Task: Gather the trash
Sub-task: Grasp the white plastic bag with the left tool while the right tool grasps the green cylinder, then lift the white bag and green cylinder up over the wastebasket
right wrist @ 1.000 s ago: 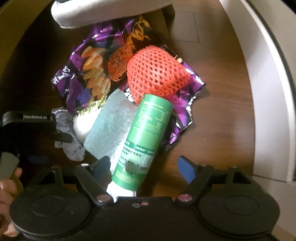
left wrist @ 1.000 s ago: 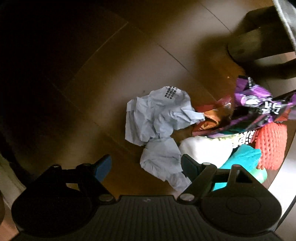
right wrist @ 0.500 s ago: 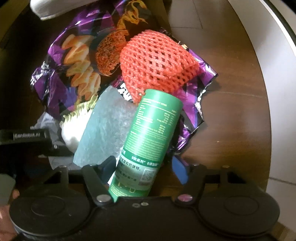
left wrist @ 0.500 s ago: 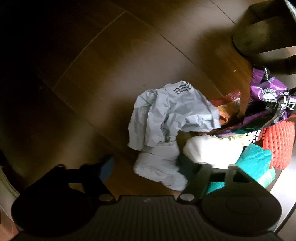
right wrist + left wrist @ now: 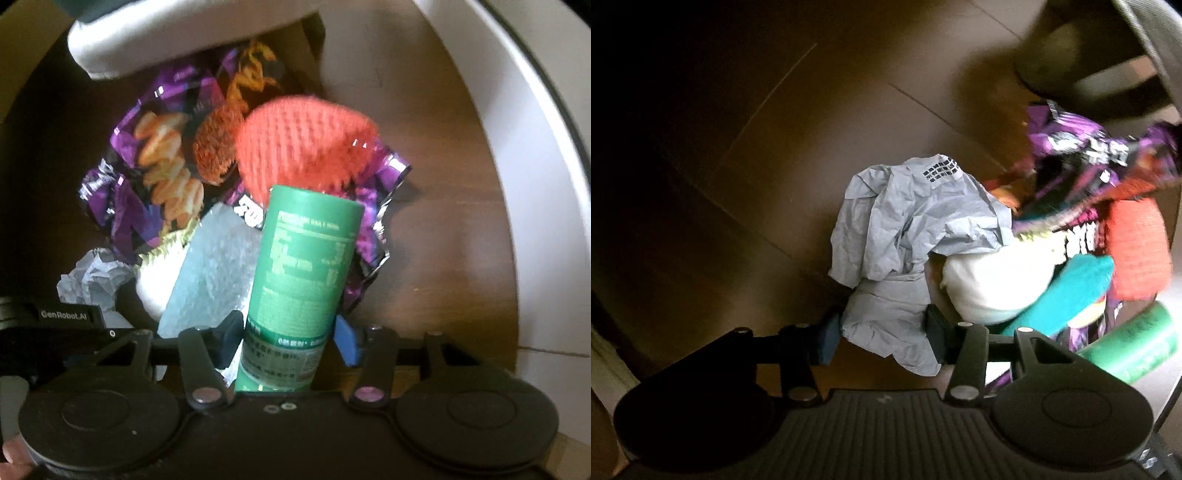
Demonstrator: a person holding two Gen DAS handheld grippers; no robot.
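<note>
Between closing right gripper (image 5: 286,338) fingers: green bottle (image 5: 303,280); left gripper (image 5: 882,338) astride grey paper (image 5: 908,236).

Blurred and hidden parts

We cannot read the green can's (image 5: 303,273) smeared label; its base sits hidden behind the tool body (red net (image 5: 306,136) blurs too).

Domestic room, by the evidence: dark wood-plank floor (image 5: 820,122), white skirting (image 5: 517,155) bordering it, household litter beside a furniture leg (image 5: 1067,62).
</note>
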